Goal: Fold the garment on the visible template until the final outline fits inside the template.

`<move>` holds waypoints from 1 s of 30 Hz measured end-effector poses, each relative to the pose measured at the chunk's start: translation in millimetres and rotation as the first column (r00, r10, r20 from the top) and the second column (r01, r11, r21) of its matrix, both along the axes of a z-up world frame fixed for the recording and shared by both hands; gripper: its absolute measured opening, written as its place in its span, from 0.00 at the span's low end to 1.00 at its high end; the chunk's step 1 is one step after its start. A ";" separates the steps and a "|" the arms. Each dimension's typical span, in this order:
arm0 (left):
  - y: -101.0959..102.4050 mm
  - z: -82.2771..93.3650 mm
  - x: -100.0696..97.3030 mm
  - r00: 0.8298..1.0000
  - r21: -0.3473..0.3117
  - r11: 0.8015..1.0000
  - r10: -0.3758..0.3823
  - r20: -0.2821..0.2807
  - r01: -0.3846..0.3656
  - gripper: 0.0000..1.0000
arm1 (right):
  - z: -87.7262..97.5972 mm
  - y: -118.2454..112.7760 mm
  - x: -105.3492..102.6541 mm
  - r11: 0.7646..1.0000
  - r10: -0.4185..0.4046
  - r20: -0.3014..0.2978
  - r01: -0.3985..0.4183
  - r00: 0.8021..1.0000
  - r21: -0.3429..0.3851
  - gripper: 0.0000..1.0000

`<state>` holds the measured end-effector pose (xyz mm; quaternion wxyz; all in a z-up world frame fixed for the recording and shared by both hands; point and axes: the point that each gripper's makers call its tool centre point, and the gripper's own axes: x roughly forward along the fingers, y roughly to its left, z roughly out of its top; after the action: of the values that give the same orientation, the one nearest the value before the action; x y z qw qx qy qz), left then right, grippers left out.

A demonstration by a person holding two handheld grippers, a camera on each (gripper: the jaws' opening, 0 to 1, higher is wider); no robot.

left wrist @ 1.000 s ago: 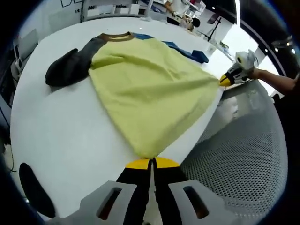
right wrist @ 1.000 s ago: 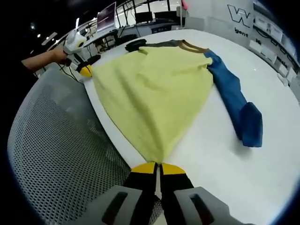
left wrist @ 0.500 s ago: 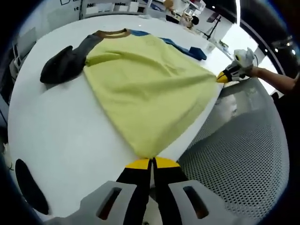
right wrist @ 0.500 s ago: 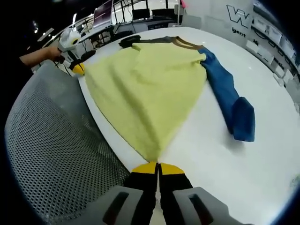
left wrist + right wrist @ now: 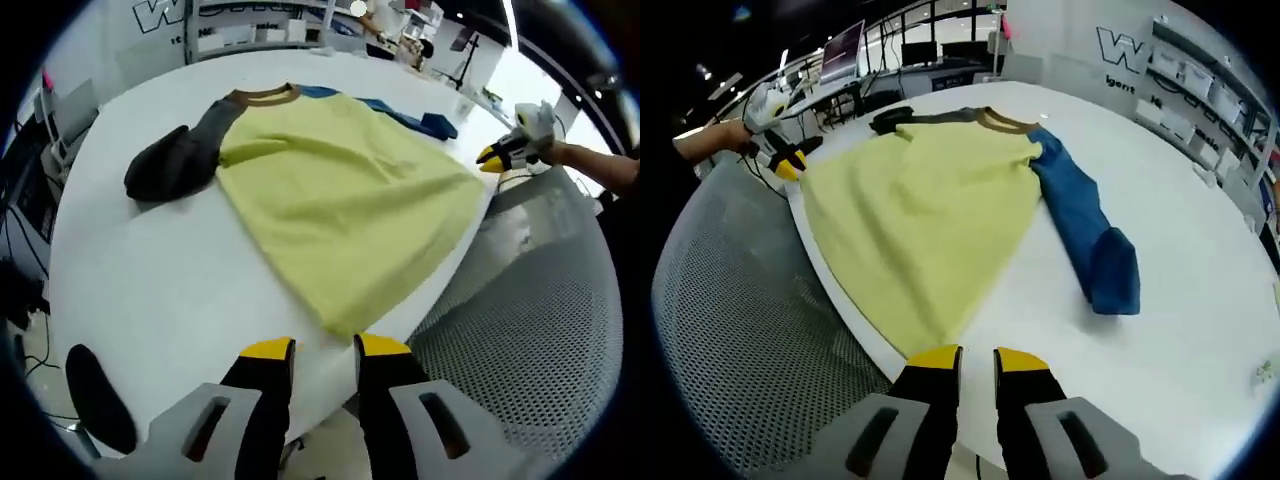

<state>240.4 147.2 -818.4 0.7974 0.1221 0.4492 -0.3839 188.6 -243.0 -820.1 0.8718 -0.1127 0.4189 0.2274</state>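
Both hand-held grippers, left (image 5: 323,350) and right (image 5: 977,357), gape empty; I'd pinch the soft, limp garment (image 5: 345,195) by its 6 o'clock hem corners.

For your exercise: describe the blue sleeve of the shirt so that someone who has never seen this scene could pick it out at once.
Start at the round white table and find the yellow shirt spread flat on it. From its brown collar, the blue sleeve runs out over the bare tabletop, its cuff end folded over. The opposite sleeve is dark grey; this one is bright blue.
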 end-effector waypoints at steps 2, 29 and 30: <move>-0.7 5.1 3.9 0.999 0.000 1.000 -0.003 0.033 0.003 0.35 | 2.9 0.6 2.6 1.000 -0.007 0.015 0.007 1.000 0.011 0.14; -61.6 64.2 13.5 0.955 -0.155 0.988 0.033 0.293 0.013 0.88 | 37.5 3.2 39.9 0.998 -0.018 0.247 0.004 0.969 0.059 0.73; -62.5 64.8 12.6 0.956 -0.157 0.988 0.036 0.290 0.011 0.90 | 37.9 2.7 41.3 0.998 -0.018 0.252 0.003 0.968 0.059 0.75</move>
<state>253.1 84.8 -753.6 0.8645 0.1114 0.2959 -0.3907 229.9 -240.3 -782.2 0.9222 -0.1129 0.2984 0.2186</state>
